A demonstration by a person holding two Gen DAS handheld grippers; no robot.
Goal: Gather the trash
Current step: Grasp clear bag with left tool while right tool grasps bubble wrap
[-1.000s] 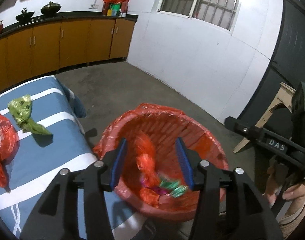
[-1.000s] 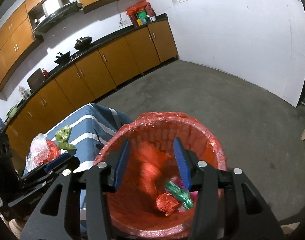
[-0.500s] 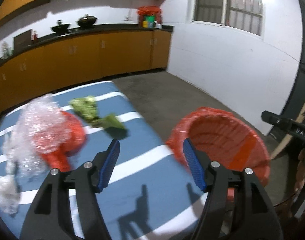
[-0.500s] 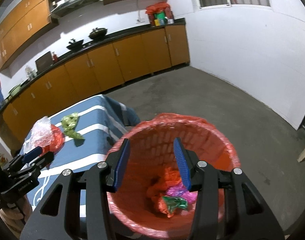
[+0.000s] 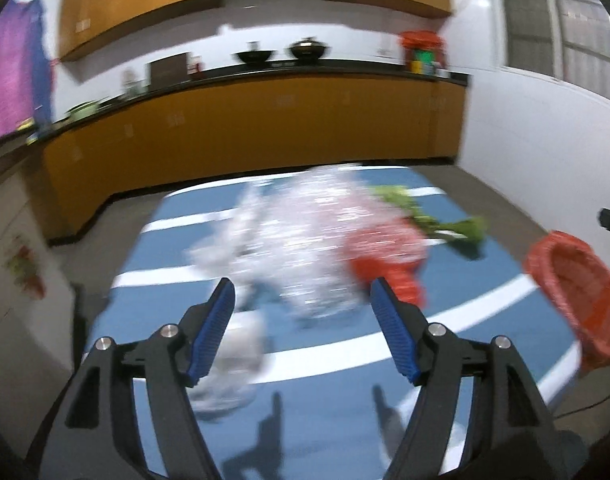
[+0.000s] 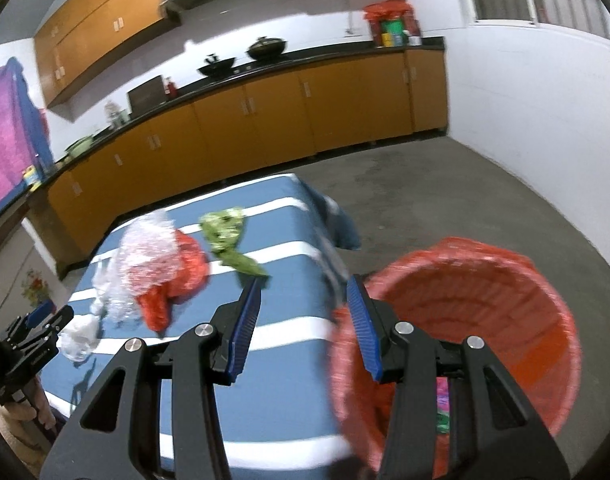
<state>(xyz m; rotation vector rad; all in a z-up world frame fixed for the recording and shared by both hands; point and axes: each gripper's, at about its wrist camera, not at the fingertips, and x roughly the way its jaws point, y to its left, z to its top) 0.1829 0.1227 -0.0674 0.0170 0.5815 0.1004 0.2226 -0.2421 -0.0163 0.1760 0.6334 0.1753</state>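
Observation:
On the blue striped table (image 5: 325, 412) (image 6: 281, 396) lie a clear bubble-wrap wad (image 5: 301, 240) (image 6: 145, 256), a red bag (image 5: 389, 256) (image 6: 185, 276), a green wrapper (image 5: 433, 220) (image 6: 229, 240) and a small white plastic piece (image 5: 233, 368) (image 6: 79, 336). My left gripper (image 5: 303, 308) is open and empty, just short of the bubble wrap. My right gripper (image 6: 305, 304) is open and empty between the table edge and the red-lined bin (image 6: 477, 320) (image 5: 581, 292). The bin holds some trash (image 6: 443, 404).
Orange kitchen cabinets (image 6: 305, 108) with a dark counter run along the back wall. A white wall (image 6: 537, 100) stands on the right. Grey concrete floor (image 6: 445, 188) lies beyond the table and the bin.
Both grippers have swung left from above the bin towards the table. The left one now faces the bubble wrap and red bag. The red trash that was dropping now lies in the bin.

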